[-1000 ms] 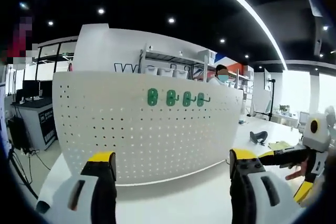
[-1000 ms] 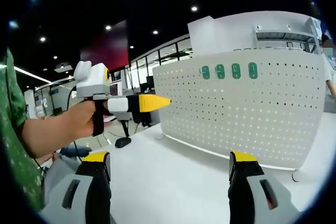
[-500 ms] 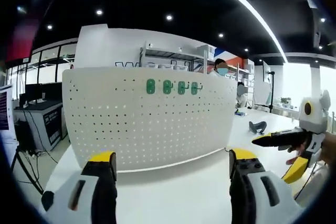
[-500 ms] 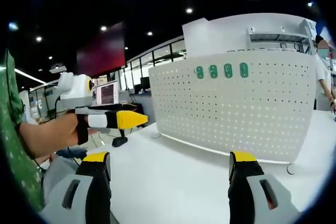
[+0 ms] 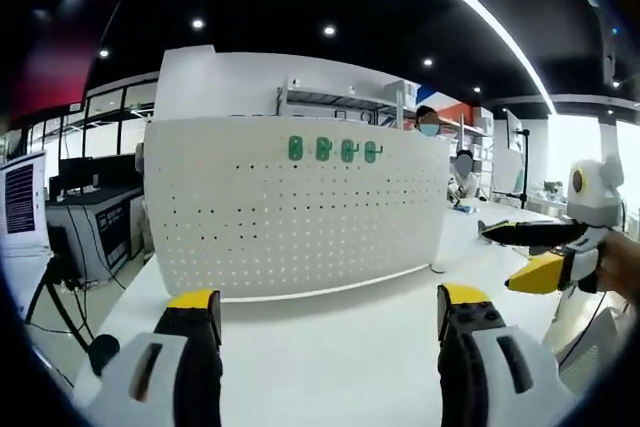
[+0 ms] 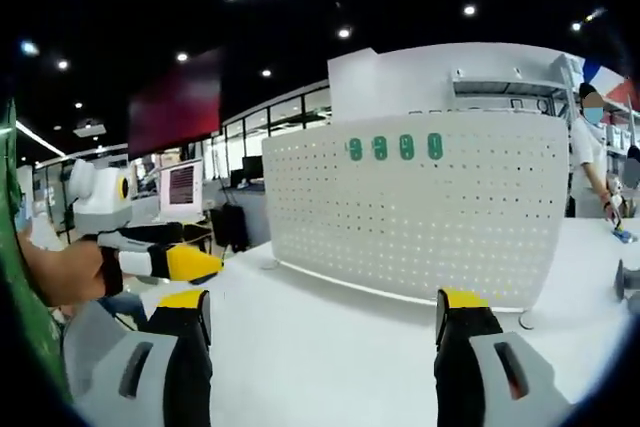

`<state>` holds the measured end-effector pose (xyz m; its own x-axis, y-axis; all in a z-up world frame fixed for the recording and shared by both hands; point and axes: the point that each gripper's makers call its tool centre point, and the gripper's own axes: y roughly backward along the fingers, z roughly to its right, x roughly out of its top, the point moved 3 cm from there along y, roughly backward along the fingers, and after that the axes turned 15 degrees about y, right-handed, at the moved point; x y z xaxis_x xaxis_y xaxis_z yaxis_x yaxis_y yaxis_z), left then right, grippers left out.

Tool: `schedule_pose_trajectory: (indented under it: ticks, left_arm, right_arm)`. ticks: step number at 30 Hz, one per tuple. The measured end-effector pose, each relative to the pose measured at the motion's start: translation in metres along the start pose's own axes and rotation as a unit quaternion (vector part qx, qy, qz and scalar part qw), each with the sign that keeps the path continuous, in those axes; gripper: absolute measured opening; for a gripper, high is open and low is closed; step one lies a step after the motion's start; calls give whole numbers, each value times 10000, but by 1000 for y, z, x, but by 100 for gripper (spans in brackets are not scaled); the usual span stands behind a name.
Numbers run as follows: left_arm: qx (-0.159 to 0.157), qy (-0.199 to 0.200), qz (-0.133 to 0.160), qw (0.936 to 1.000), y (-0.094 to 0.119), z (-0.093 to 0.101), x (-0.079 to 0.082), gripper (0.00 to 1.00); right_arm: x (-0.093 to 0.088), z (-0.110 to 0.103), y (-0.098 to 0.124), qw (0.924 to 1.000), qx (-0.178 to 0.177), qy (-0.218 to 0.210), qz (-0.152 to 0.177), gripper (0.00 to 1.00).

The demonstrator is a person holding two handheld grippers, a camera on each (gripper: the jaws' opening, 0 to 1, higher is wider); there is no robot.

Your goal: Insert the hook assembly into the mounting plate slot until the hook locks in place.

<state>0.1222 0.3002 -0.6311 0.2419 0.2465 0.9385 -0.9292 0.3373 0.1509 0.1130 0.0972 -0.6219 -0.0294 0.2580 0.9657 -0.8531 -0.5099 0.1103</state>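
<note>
White perforated mounting plate [image 5: 295, 209] standing upright on the far part of a white table [image 5: 330, 357], curved by the lens; in the right gripper view the same plate [image 6: 420, 212] on the table [image 6: 330, 347], seen from further right

Four green hook assemblies [image 5: 334, 151] in a row near the plate's top edge, right of centre, already seated in the holes; same row [image 6: 395, 147] in the right gripper view; locking detail too small to tell

Left gripper [image 5: 330, 332] in the near foreground, yellow-tipped jaws wide apart, nothing between them, well short of the plate; also at the left of the right gripper view [image 6: 195, 263], held in a hand [image 6: 70, 272], jaw spacing there impossible to tell

Right gripper [image 6: 325, 332] likewise near, jaws spread wide and empty; seen again at the right of the left gripper view [image 5: 505, 257], jaws parted, held by a hand [image 5: 620, 267]

Behind the plate: white partition [image 5: 250, 82], metal shelving [image 5: 340, 107], a person [image 5: 428, 125] standing; monitor [image 5: 22, 202] at far left
</note>
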Motion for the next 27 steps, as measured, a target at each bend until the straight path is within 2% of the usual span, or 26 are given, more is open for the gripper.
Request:
schedule_pose_trajectory:
  ticks: [4, 7, 10, 11, 14, 16, 18, 22, 27]
  left_arm:
    - [21, -14, 79, 10000, 6, 1, 0, 91]
    - [3, -25, 145, 9999, 8, 4, 1, 92]
    - [-32, -20, 231, 9997, 9, 5, 3, 93]
    - [-32, -25, 233, 9997, 9, 6, 3, 93]
    - [-61, -28, 294, 9995, 12, 7, 4, 95]
    - [-100, -13, 344, 9994, 12, 9, 5, 96]
    - [-142, 47, 424, 9990, 12, 10, 7, 98]
    - [-231, 90, 573, 9980, 14, 14, 11, 100]
    - [-265, 89, 620, 9977, 14, 15, 13, 100]
  right_arm:
    - [-3, 6, 6, 9984, -504, 267, -44, 94]
    - [-6, 4, 9, 9973, -645, 360, -51, 94]
    - [-4, 7, 15, 9950, -920, 372, 97, 94]
    - [1, 11, 19, 9927, -1122, 360, 270, 95]
    - [7, 15, 25, 9897, -1314, 244, 516, 95]
    - [10, 13, 26, 9889, -1330, 269, 603, 95]
    - [17, 15, 29, 9842, -1511, 316, 862, 97]
    - [18, 12, 28, 9828, -1555, 486, 872, 100]
    - [18, 13, 27, 9838, -1515, 357, 891, 100]
